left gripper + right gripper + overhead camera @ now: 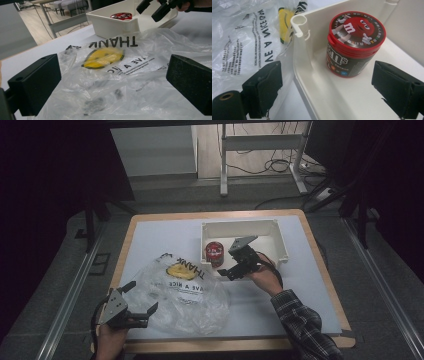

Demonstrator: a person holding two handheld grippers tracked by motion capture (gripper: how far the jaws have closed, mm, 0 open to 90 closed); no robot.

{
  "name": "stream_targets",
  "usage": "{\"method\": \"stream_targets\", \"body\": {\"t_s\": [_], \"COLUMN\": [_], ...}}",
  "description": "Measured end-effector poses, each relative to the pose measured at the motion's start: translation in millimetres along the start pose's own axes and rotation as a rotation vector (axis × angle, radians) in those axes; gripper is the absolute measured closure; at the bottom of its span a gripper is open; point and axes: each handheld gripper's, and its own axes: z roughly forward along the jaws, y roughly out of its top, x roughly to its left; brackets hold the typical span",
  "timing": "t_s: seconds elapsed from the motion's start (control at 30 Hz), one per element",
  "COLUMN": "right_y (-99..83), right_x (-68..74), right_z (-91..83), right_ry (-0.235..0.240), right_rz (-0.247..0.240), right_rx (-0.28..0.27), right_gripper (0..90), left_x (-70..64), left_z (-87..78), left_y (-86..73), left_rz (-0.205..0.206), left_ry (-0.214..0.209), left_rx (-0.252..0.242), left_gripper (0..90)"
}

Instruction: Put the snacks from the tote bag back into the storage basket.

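One bag point(182, 292) – one candy tub point(214, 253).

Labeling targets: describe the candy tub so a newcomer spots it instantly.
Find the white bin at the far right of the table; the candy tub stands upright inside, near its front-left corner. It is a small dark cylinder with a red lid showing a cartoon candy character, the bin's sole content.

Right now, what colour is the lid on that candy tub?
Red, with a cartoon candy face on top. The lid shows best in the right gripper view.
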Motion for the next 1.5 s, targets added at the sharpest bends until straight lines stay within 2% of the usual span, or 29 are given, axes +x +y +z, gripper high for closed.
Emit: {"method": "stream_targets", "body": {"t_s": [0.67,1.17,1.5], "right_y": [-4.5,-15.2,-21.2], "right_x": [6.9,12.4,14.4], "right_z": [-14.4,-30.6,-34.3], "right_ry": [0.014,-0.002,0.002], "right_rz": [0.012,0.025,0.02], "right_rx": [-0.039,-0.069,-0.06], "right_gripper": [9.9,9.9,9.9], "left_x": [-0.3,-0.3,-0.5], "left_z": [0.1,0.2,0.1], "left_y": [0.2,0.2,0.3], "left_rz": [0.005,0.004,0.008], "left_ry": [-0.002,-0.004,-0.004], "left_rx": [0.002,0.002,0.004], "left_gripper": [0.0,0.0,0.0]}}
